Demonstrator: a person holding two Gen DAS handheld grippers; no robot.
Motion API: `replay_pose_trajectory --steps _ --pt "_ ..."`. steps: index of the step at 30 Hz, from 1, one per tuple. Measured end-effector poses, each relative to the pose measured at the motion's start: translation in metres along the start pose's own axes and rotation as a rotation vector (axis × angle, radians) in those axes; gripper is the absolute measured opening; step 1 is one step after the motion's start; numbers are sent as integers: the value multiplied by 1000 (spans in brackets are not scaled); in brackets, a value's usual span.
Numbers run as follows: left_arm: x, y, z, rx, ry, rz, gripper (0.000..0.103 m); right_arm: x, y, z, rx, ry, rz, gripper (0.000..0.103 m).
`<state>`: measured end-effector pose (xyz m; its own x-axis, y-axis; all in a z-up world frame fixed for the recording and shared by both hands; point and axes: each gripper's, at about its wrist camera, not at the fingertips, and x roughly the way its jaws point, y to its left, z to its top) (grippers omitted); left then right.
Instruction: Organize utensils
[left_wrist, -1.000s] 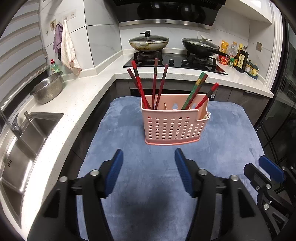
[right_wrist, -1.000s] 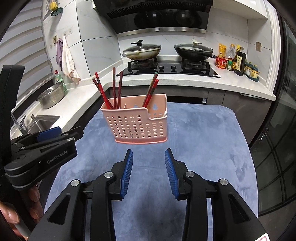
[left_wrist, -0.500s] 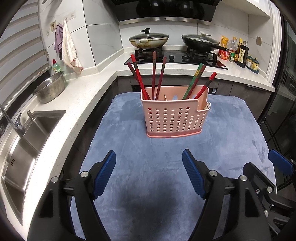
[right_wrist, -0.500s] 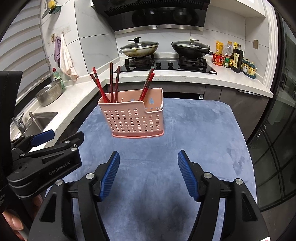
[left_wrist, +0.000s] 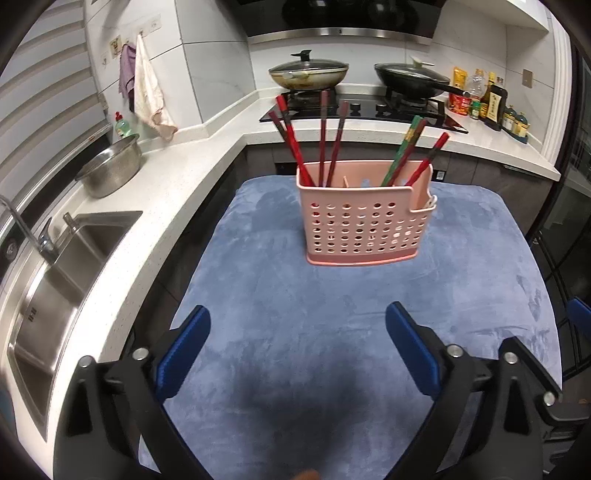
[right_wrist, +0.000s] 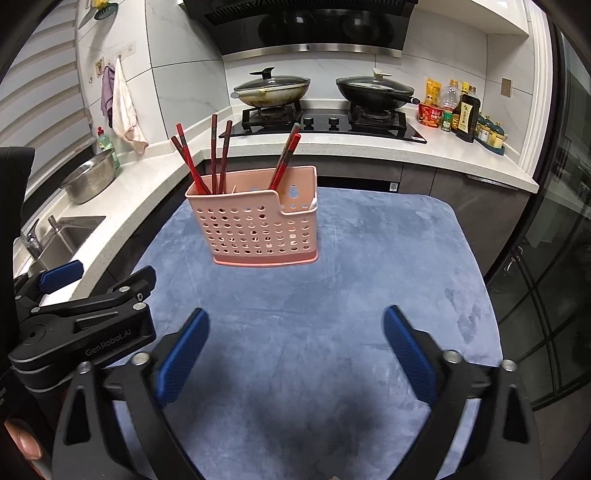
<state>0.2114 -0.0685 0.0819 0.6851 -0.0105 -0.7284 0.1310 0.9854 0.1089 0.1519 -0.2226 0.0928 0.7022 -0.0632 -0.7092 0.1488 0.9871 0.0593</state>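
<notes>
The blue cloth-covered bench (left_wrist: 332, 332) fills the lower field of both wrist views, with an L-shaped white kitchen counter (left_wrist: 177, 177) carrying a sink (left_wrist: 55, 288), a steel bowl (left_wrist: 110, 170) and a hob with two lidded pans behind it. On the far half of the cloth stands the pink perforated utensil holder (left_wrist: 364, 229), upright, well apart from both tools. It holds red chopsticks (left_wrist: 321, 140) in two groups: several leaning in the left compartment and a few, one with a green pattern, leaning in the right compartment. No loose utensil is visible on the cloth, so the sorting appears complete or nearly so. The left hand-held gripper (left_wrist: 297, 350) and the right hand-held gripper (right_wrist: 295, 350) hover side by side over the near edge of the cloth, angled downward; the jaws of each have just been opening, stand spread wide, and have nothing between them. The step in hand reads as release and retreat. To do it well, both tools should draw back clear of the protruding chopstick ends, since a brush against them could tip the light holder or mix the groups.
</notes>
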Motion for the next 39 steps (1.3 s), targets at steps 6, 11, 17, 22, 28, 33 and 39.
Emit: replay_pose_trajectory --steps 6,11,17,22,28,33,39 --pt "2 -1 -2 9 8 18 95 0 3 -2 -12 -6 -20 97" --pt "3 -1 -4 9 12 23 95 2 2 -2 -7 -1 -26 97" --pt "4 -2 -5 6 15 36 95 4 2 -2 -6 8 -21 97" --pt "6 0 -6 1 25 42 95 4 3 -3 -8 11 -21 97" --pt "9 -1 -8 0 38 44 95 7 4 -4 -11 20 -23 97" --pt "11 0 -9 -7 49 44 95 8 4 -3 -9 26 -23 97" --pt "12 2 -12 -15 51 39 95 10 4 -4 -3 31 -24 97"
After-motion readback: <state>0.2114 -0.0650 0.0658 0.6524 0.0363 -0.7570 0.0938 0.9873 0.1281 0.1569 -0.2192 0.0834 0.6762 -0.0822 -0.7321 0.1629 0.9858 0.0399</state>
